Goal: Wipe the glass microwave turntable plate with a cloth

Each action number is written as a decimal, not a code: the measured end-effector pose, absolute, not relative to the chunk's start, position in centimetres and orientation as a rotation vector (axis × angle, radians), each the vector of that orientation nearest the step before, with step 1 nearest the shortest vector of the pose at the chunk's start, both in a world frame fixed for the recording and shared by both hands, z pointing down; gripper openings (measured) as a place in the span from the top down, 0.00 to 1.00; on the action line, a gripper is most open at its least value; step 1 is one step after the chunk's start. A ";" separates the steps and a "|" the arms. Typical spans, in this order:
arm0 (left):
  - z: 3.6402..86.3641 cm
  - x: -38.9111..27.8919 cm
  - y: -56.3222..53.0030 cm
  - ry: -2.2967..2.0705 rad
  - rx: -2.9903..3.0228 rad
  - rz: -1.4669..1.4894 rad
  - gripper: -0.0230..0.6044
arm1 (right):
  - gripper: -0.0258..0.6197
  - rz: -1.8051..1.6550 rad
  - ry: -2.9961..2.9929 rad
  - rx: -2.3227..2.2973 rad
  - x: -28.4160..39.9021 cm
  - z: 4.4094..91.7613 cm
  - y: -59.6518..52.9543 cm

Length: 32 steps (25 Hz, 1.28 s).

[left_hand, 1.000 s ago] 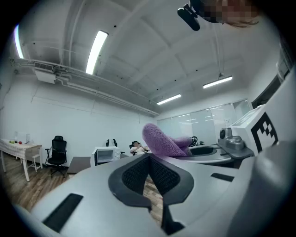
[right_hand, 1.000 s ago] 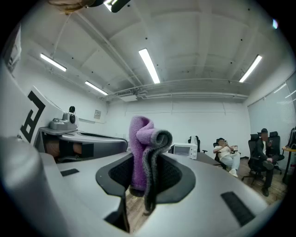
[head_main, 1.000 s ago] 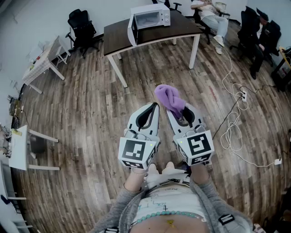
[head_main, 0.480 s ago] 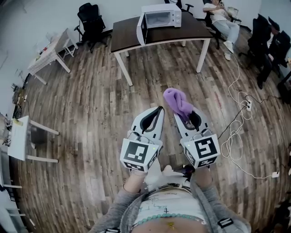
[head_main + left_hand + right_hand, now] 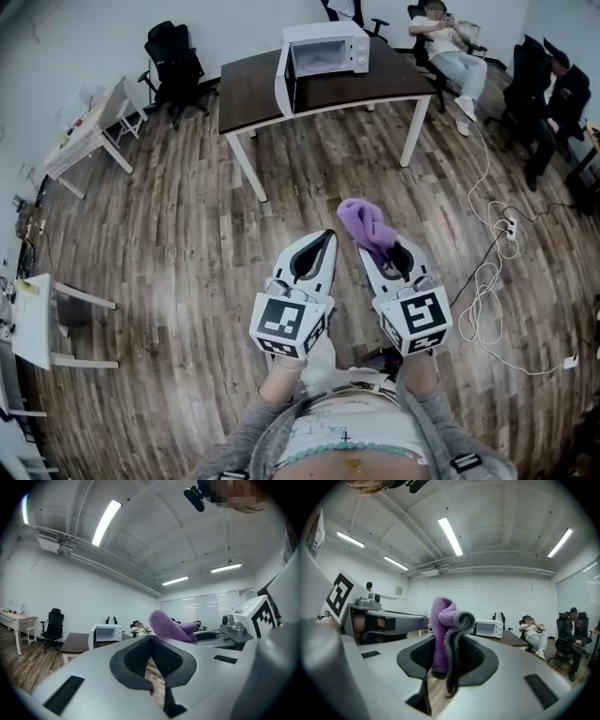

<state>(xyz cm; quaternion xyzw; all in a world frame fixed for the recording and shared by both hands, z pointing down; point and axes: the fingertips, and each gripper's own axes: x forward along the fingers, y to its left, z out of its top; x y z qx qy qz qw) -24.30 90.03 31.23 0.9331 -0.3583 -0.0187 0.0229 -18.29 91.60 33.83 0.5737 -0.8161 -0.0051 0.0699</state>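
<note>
A white microwave with its door swung open stands on a dark table across the room; the glass plate is too small to make out. My right gripper is shut on a folded purple cloth, which sticks up between its jaws. Beside it my left gripper is shut and holds nothing. Both are held level above the wooden floor, well short of the table. The microwave shows small past the cloth in the right gripper view, and also in the left gripper view.
Black office chairs stand left of the table. Seated people are at the back right. White cables and a power strip lie on the floor at right. A white table stands at left and another nearer.
Both grippers with the cloth have moved forward across the floor toward the table. The microwave's open door shows more plainly now.
</note>
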 end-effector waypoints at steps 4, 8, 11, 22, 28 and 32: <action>31.1 -25.1 85.5 -1.069 2.912 -0.048 0.95 | 0.77 -0.021 -2.460 1.713 -19.5 33.7 87.0; 31.3 -26.5 81.8 -1.045 2.905 -0.042 0.95 | 0.77 -0.008 -2.447 1.737 -20.5 33.9 83.2; 31.5 -27.7 79.9 -1.042 2.892 -0.035 0.95 | 0.77 0.013 -2.458 1.735 -21.6 34.3 81.0; 32.6 -28.9 74.1 -1.049 2.881 0.020 0.95 | 0.77 0.111 -2.481 1.699 -22.7 36.1 75.3; 32.6 -26.7 68.8 -1.067 2.869 0.012 0.95 | 0.77 0.093 -2.518 1.696 -20.7 35.6 70.1; 32.3 -23.5 63.6 -1.085 2.872 0.011 0.95 | 0.77 0.104 -2.546 1.672 -17.9 35.5 65.0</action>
